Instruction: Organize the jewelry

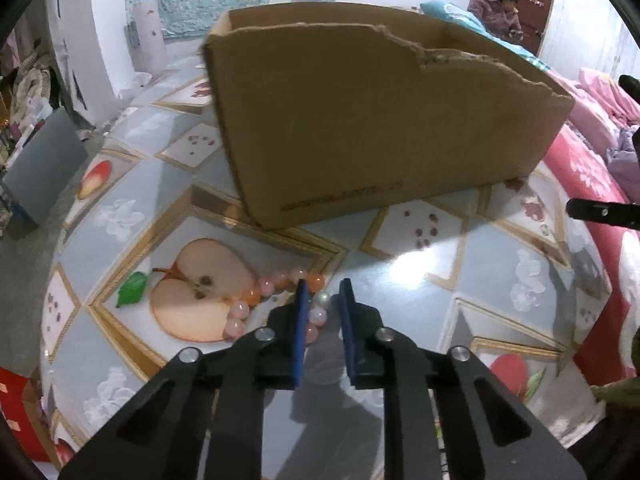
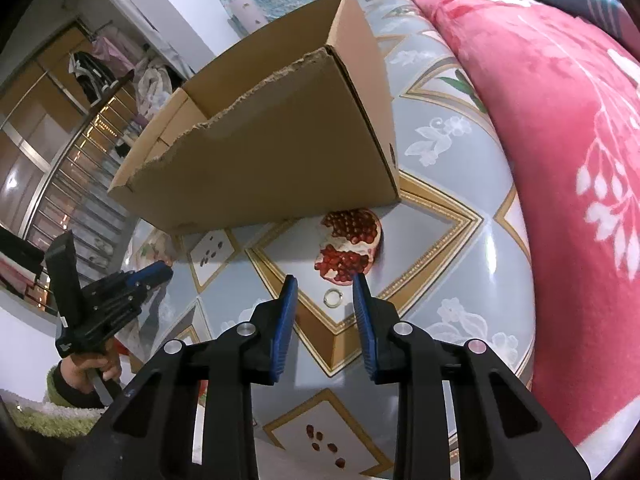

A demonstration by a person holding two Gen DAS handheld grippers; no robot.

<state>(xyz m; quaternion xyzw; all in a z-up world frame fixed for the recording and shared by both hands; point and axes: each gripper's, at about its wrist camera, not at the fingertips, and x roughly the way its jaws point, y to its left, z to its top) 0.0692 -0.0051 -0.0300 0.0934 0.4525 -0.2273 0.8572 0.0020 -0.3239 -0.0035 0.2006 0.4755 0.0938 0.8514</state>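
Left hand: low at the left edge of the right wrist view, wrapped round the handle of the left gripper; a fuzzy green cuff sits below it.
Bead bracelet: a loop of pink, peach and orange beads with one pearly bead, lying on the table over a printed apple half.
Left gripper: tips down at the table, blue pads nearly together; the near side of the bracelet runs between them. The beads appear pinched, so it reads as clenched on the bracelet.
Cardboard box: open-topped, with a torn front edge, standing on the table behind both grippers.
Table: covered in a glossy blue-grey cloth with gold diamond borders and fruit prints.
Ring: a small pale band lying flat on the cloth, just below a printed pomegranate and in front of the box.
Right gripper: tips down at the cloth on either side of the ring, a clear gap at each pad; released, not touching it.
Red blanket: floral, along the table's right side.
Person: seated in the far background, by a dark door.
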